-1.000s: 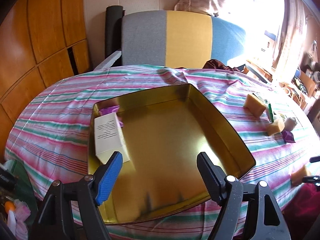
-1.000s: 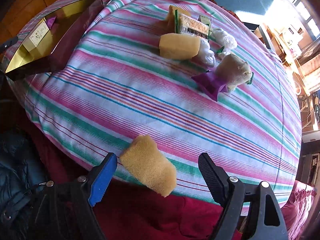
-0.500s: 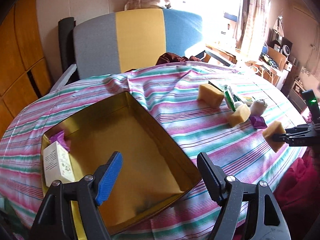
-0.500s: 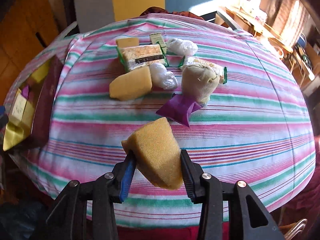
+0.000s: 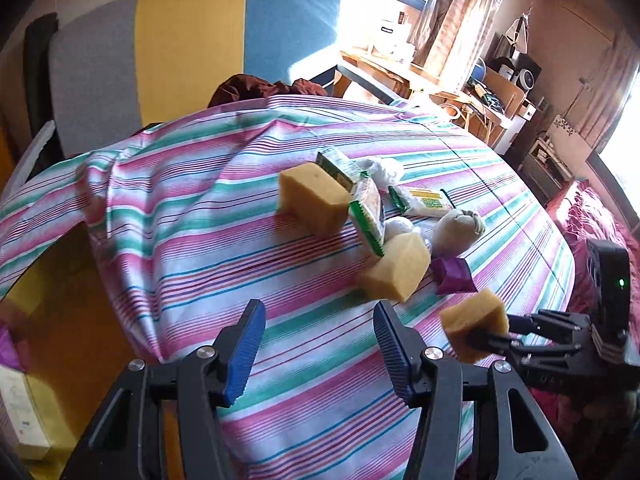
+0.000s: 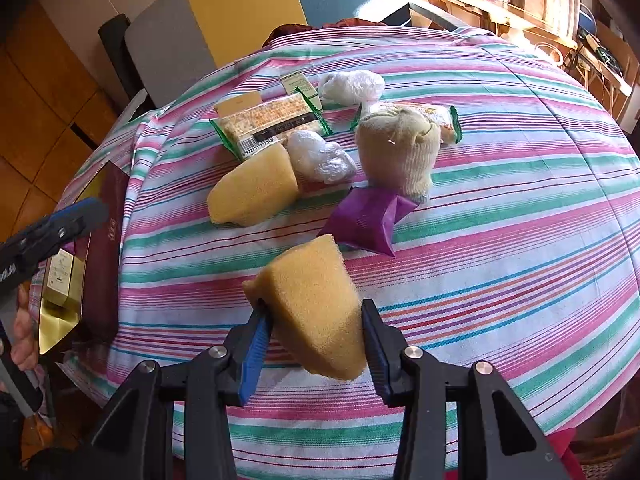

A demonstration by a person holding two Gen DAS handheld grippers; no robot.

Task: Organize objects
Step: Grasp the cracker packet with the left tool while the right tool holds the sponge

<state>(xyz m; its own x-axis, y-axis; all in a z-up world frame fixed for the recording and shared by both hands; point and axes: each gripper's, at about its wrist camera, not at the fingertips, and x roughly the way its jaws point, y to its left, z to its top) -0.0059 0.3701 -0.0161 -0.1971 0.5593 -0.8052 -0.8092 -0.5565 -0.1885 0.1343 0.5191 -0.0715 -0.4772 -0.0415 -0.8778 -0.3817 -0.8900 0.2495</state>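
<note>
Right wrist view: gold tin (image 6: 60,320) cut off at left edge, mostly hidden behind left gripper (image 6: 60,220) and a hand (image 6: 22,332); only a pale box (image 6: 60,280) inside shows. Left wrist view: tin (image 5: 52,312) blurred, partly under a fold of the striped tablecloth (image 5: 240,248), white box (image 5: 20,412) at frame edge. Right gripper (image 6: 316,340) pinches a yellow sponge wedge (image 6: 312,308) between both pads, lifted off the cloth, near the table's front edge. Left gripper's jaws are closing, nothing between them, bare cloth beneath; open cloth runs ahead and left of them. Ahead-right of left jaws: second sponge (image 5: 394,268), then block sponge (image 5: 312,204), green-edged packet (image 5: 368,216), rolled sock (image 5: 456,224), purple wrapper (image 5: 454,276), all clustered, touching or just beside each other. Ahead of right jaws: purple wrapper just beyond the held sponge, plastic-wrapped lump (image 6: 320,158) behind it. Far packets overlap, labels unreadable.
</note>
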